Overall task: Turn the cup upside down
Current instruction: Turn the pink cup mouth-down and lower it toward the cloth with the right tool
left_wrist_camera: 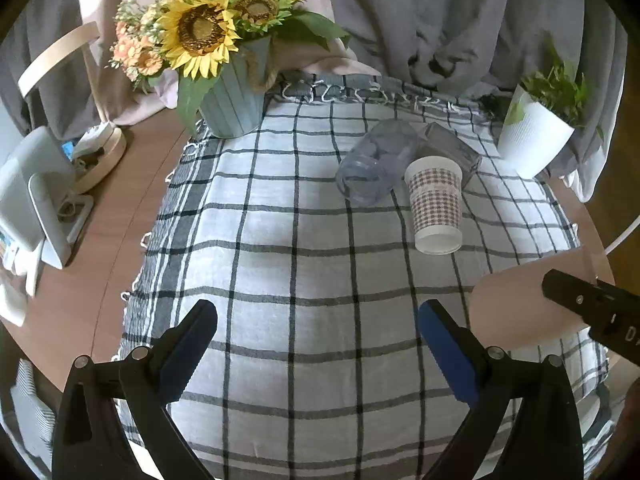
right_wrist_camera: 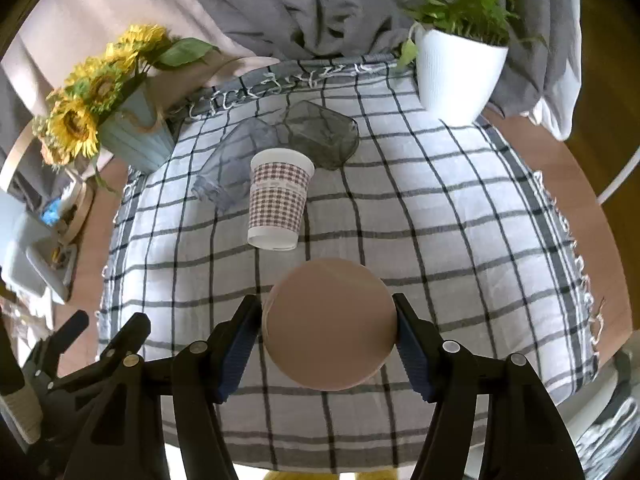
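Pinkish-tan cup [right_wrist_camera: 330,324] clamped in right tongs [right_wrist_camera: 328,340].
Its flat round end faces the camera; left tongs [left_wrist_camera: 316,344] released, apart.

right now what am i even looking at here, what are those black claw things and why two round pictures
The black claws are hand-held two-finger grippers, one per hand, each carrying a fisheye camera, hence two round pictures. The left gripper is open and empty above the checked cloth. The right gripper is shut on a tan cup, its flat round end facing the camera. On the cloth: a checked paper cup standing upright, two clear glasses lying down, a sunflower pot and a white plant pot.
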Demonstrator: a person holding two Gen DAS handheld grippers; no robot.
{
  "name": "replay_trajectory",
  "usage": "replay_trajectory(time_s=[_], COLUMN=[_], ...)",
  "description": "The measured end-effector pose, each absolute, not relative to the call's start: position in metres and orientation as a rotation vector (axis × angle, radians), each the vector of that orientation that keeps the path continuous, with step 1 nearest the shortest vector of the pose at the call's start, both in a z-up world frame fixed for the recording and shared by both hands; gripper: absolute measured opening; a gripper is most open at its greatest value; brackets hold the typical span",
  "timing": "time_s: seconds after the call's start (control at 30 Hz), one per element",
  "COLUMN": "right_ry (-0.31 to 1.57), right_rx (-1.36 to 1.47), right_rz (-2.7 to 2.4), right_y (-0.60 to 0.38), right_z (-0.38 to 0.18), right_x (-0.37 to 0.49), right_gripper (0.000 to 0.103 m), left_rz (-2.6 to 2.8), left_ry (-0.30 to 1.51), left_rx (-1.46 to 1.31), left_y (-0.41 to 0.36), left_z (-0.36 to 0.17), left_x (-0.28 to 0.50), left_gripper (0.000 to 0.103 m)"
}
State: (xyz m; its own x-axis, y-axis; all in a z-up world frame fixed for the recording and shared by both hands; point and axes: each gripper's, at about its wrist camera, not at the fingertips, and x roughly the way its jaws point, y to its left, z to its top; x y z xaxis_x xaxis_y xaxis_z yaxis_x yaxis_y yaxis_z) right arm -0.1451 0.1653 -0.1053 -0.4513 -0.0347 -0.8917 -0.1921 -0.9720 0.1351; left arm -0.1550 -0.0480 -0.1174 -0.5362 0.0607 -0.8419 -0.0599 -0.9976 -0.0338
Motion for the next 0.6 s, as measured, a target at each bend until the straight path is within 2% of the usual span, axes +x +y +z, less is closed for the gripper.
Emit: replay_trajectory(time_s=[0.33, 0.6], right_ry=[0.054, -0.021], right_rx=[-1.565, -1.654], right_rz=[2.607, 2.584], right_y=[0.142, 0.128], right_z=[-0.111, -0.133], right_x=[-0.145, -0.153], right_gripper=[0.065, 0.065], left_rz=[2.784, 2.796], left_ry=[-0.052, -0.084], left_rx=[-1.498, -1.577], left_y=[-0.056, -0.068], left_z=[-0.123, -0.141], left_x=[-0.147, -0.144], left_gripper=[0.103, 0.103])
